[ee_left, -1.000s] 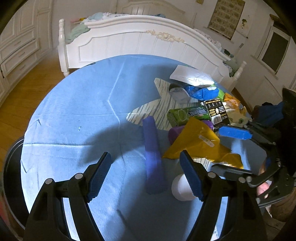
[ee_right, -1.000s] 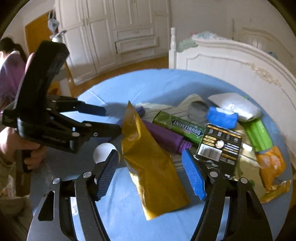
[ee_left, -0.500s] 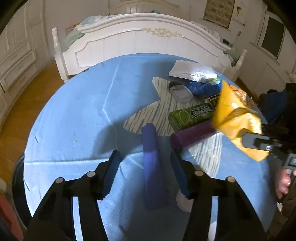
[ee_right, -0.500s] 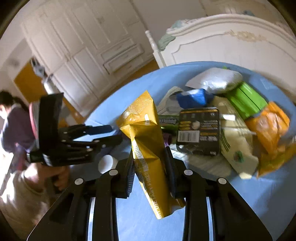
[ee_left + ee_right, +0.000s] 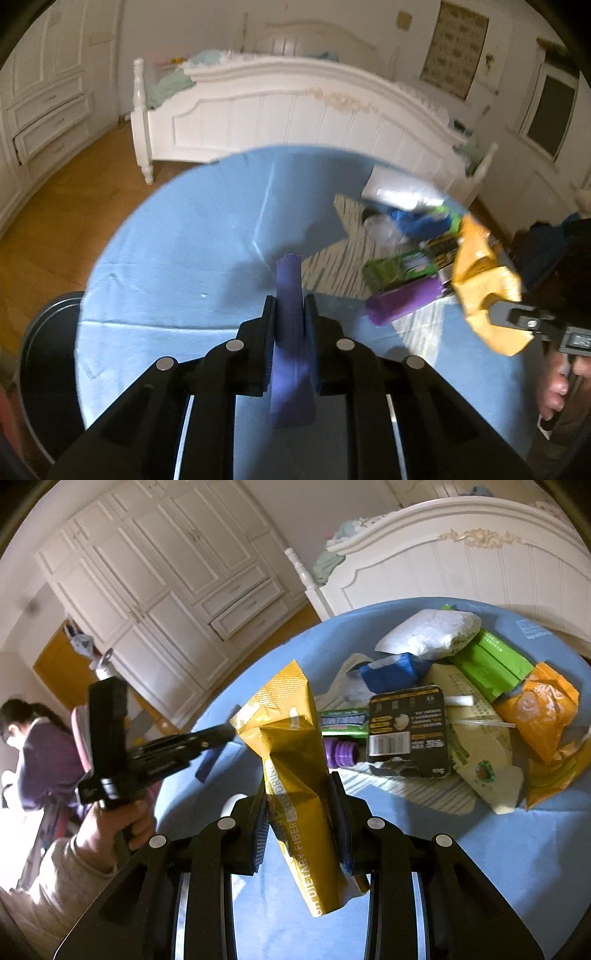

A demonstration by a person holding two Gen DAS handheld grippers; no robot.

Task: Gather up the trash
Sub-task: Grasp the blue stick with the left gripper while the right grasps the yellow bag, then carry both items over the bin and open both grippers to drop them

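My left gripper [image 5: 290,314] is shut on a long dark blue wrapper [image 5: 289,280] and holds it above the round blue table [image 5: 192,229]. My right gripper [image 5: 301,794] is shut on a yellow foil drink pouch [image 5: 291,746], lifted off the table; the pouch also shows at the right of the left wrist view [image 5: 484,280]. A heap of trash lies on the table: a purple tube [image 5: 406,301], a green gum pack [image 5: 399,267], a black carton [image 5: 408,731], a blue wrapper [image 5: 391,672], a white bag [image 5: 432,633], a green packet [image 5: 487,664] and an orange bag [image 5: 539,705].
A white bed footboard [image 5: 295,122] stands just behind the table. A dark round bin [image 5: 44,365] sits at the table's lower left. White wardrobes [image 5: 166,576] line the far wall. A seated person [image 5: 40,753] is at the far left of the right wrist view.
My left gripper closed on the dark blue wrapper and lifted it off the table. My right gripper, shut on the yellow pouch since half a second ago, holds it raised.
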